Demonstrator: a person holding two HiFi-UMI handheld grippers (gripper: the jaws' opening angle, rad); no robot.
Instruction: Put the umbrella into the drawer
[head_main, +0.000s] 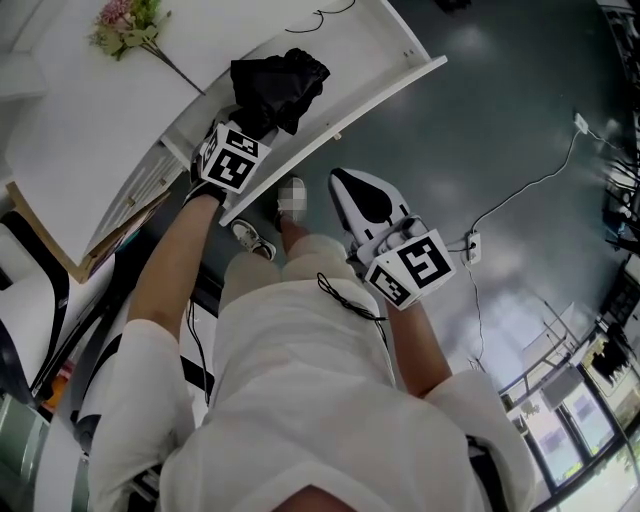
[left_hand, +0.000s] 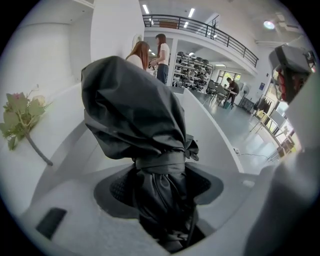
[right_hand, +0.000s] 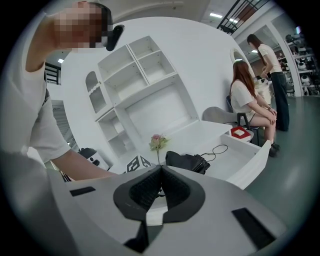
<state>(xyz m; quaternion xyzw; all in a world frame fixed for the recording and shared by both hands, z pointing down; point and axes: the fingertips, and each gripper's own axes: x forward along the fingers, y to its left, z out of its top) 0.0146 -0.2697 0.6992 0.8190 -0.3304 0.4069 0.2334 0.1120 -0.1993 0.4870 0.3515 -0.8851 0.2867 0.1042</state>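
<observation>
- left gripper (head_main: 252, 122): jaws partly closed and clamped on the folded black umbrella (head_main: 280, 82). the pads press its narrow part just below the strap (left_hand: 159, 162), which looks like the firmest place to take a soft, bunched thing.
- where the umbrella is: held over the open white drawer (head_main: 380, 102), inside its outline in the head view. i cannot tell whether the far end touches the drawer floor.
- gripper tilts steeply down into the drawer. judgement: this is the lowering step, and the grip is kept on so the bundle does not flop before it lands.
- right gripper (head_main: 342, 180): jaws together with nothing between them. it sits out over the floor beside the drawer front, well apart from the umbrella. judgement: parked there to keep clear, possibly ready to push the drawer.
- umbrella axis: long axis runs straight out along the left gripper's own line, with the loose canopy end pointing away from the jaws and the gripped end toward the person. in the right gripper view it lies low and roughly along the drawer's length.
- a cable (head_main: 325, 15) lies at the drawer's far end, apart from the umbrella. a flower (head_main: 125, 25) rests on the tabletop (head_main: 60, 110) behind the drawer.
</observation>
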